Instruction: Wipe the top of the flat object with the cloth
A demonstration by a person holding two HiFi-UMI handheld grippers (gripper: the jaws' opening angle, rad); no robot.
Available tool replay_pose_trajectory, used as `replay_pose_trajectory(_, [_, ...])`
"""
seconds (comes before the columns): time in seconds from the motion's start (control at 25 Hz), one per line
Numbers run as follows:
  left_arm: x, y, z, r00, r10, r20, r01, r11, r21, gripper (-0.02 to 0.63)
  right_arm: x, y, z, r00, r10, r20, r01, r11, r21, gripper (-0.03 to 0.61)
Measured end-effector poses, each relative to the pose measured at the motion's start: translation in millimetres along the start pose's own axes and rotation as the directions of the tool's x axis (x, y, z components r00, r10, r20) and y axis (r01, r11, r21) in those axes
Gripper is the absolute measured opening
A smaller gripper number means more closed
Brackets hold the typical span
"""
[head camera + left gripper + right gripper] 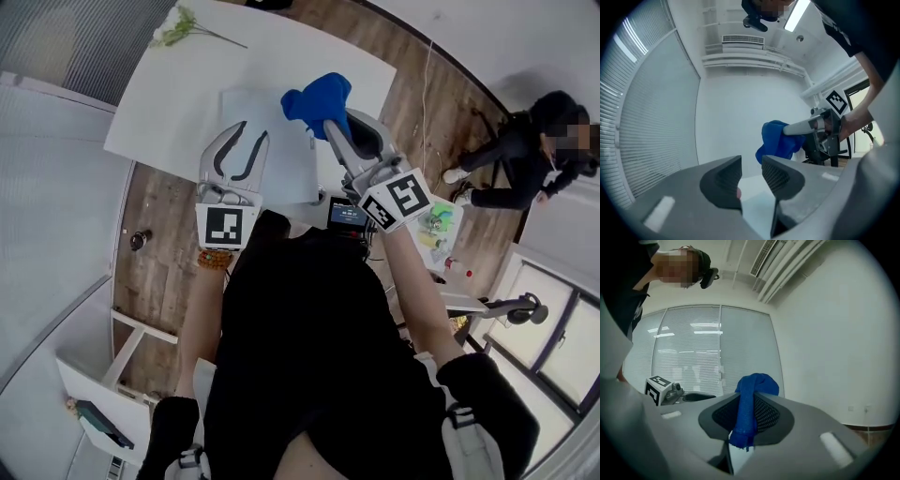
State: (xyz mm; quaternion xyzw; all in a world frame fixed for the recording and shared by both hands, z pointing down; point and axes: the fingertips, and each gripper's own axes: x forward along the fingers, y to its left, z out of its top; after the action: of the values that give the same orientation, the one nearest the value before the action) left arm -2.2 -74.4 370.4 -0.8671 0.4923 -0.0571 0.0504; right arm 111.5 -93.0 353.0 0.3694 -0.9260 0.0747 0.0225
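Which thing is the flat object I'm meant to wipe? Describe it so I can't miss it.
Find the large white table. A pale blue-grey rectangular sheet lies flat near its closer edge, beneath the left gripper. Unlike the crumpled blue cloth clamped in the right gripper and the green flower sprig at the far corner, it is smooth and plain.

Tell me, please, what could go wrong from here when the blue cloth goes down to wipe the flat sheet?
1. The right gripper holds the blue cloth by only a narrow fold, so wiping pressure may pull it out.
2. The flat sheet seems to lie loose on the white table, and the left gripper is open above it, gripping nothing, so the sheet may slide.
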Motion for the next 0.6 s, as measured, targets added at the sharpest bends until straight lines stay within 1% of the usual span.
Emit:
replay_pose_trajectory(0.12, [-1.0,-3.7,-5.0,1.000,-0.019,-0.017,0.019,1.000,-0.001,0.135,-5.7,-4.3,0.0,1.000,-0.027,-0.003,0.027,1.000,-0.002,0.094])
replay_pose_trajectory(0.32, [-4.8,-3.9,-12.0,0.999,-0.023,-0.036,0.022,0.999,-0.035,0.135,-8.2,-5.6,-5.1,0.999,-0.041,-0.028,0.041,0.999,-0.008,0.094])
replay_pose_trajectory(0.6, [-13.3,-12.6,-5.5,0.999,-0.041,-0.010,0.040,0.997,-0.059,0.135,-14.3,2.3,-8.4,0.998,-0.046,-0.037,0.045,0.999,-0.024,0.094])
